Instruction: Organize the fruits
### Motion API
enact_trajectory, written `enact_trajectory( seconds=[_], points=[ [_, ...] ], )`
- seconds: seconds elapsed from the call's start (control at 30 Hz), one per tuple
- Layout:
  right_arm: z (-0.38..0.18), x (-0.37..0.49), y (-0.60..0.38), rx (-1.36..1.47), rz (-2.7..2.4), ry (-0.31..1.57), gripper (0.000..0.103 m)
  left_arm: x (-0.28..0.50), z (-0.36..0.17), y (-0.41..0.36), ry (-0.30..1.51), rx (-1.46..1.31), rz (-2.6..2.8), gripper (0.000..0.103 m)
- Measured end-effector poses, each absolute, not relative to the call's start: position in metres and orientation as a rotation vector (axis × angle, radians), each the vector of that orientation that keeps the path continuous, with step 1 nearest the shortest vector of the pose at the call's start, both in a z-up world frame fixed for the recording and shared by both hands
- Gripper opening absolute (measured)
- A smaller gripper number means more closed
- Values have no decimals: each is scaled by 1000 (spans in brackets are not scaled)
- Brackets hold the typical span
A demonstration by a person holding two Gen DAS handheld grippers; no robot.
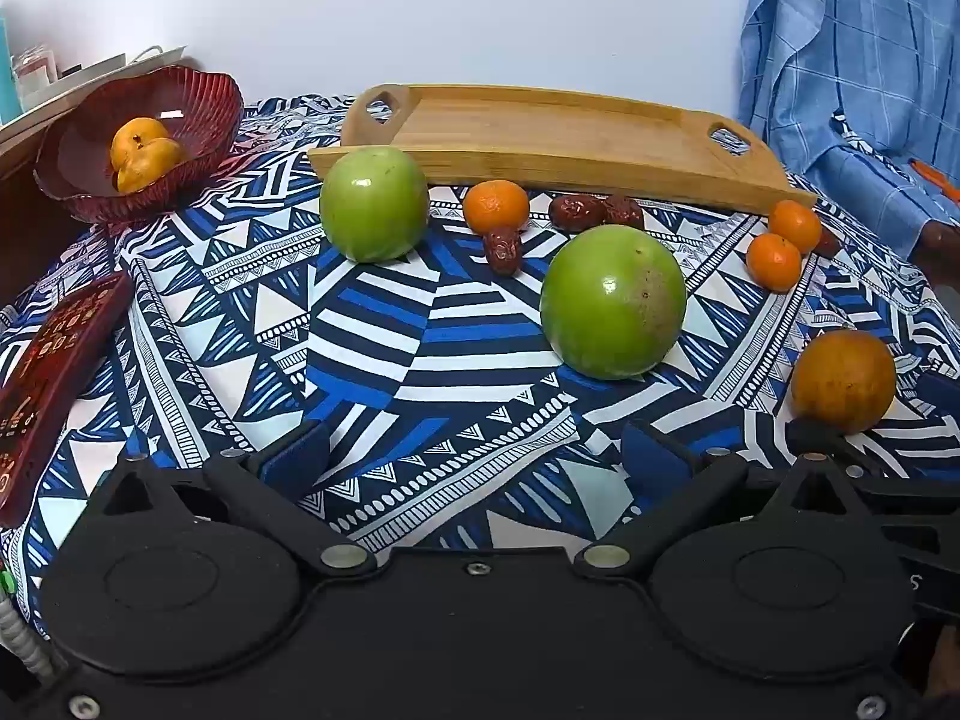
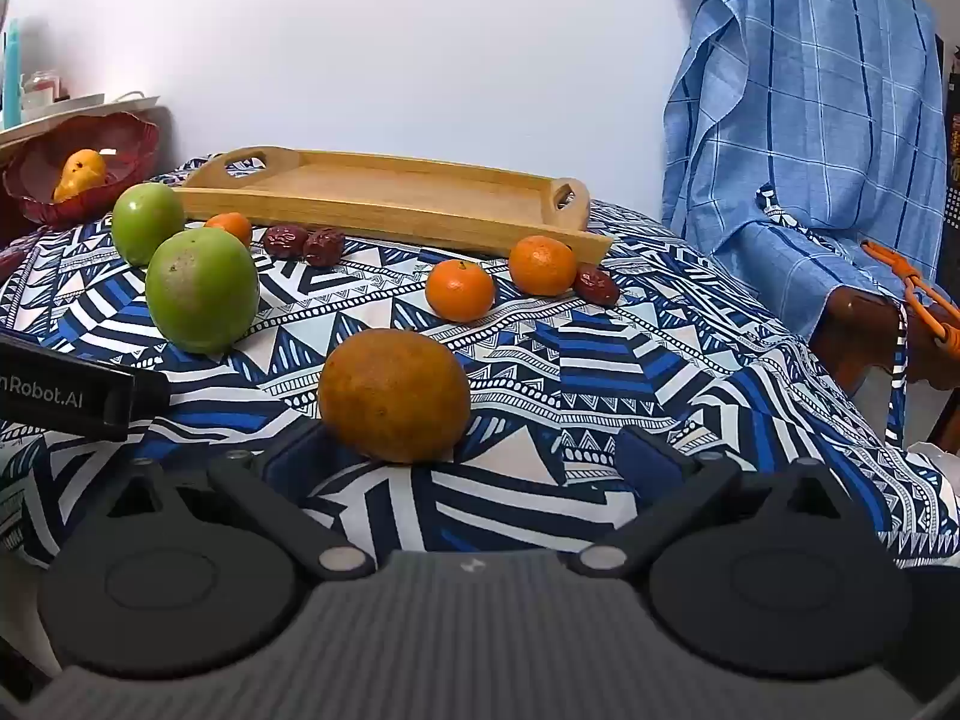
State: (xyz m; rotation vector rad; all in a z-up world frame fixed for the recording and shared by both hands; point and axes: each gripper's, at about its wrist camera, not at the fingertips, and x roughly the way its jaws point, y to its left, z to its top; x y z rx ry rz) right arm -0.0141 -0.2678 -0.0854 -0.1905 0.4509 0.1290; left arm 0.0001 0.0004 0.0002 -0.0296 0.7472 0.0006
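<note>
Left gripper (image 1: 474, 456): spread wide over the patterned tablecloth (image 1: 372, 324), nothing between the blue pads. Right gripper (image 2: 474, 456): also spread wide, hovering low just behind the brown-orange fruit (image 2: 394, 394), which sits at the mouth of the fingers, nearer the left pad (contact not clear).

Everything else placed against the wooden tray (image 2: 384, 195), bare inside, at the far side of the cloth:
- Near green apple (image 2: 201, 290), well in front of the tray's left end.
- Far green apple (image 2: 147, 223), just beside the tray's left front corner.
- Small mandarin (image 2: 230, 226) and two red dates (image 2: 305, 243), close along the tray's front edge; a third date (image 1: 503, 249) lies just in front of that mandarin.
- Two more mandarins (image 2: 461, 290) (image 2: 542, 264), in front of the tray's right end, with a further date (image 2: 596, 285) touching the right-hand one.
- Red glass bowl (image 1: 198, 102), left of the tray, holding a yellow pear-like fruit (image 1: 144, 153).
- Blue checked cloth (image 2: 828, 120), draped over a chair right of the tray.
- Red phone (image 1: 54, 372), far left in front of the tray, at the cloth's edge.
</note>
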Motion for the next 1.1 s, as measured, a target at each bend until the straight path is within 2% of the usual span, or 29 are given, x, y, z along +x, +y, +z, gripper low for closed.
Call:
enact_trajectory(
  seconds=[1.1],
  points=[
    [-86, -14, -267, -190, 127, 446, 103, 0, 0, 0, 743, -16, 4, 103]
  ],
)
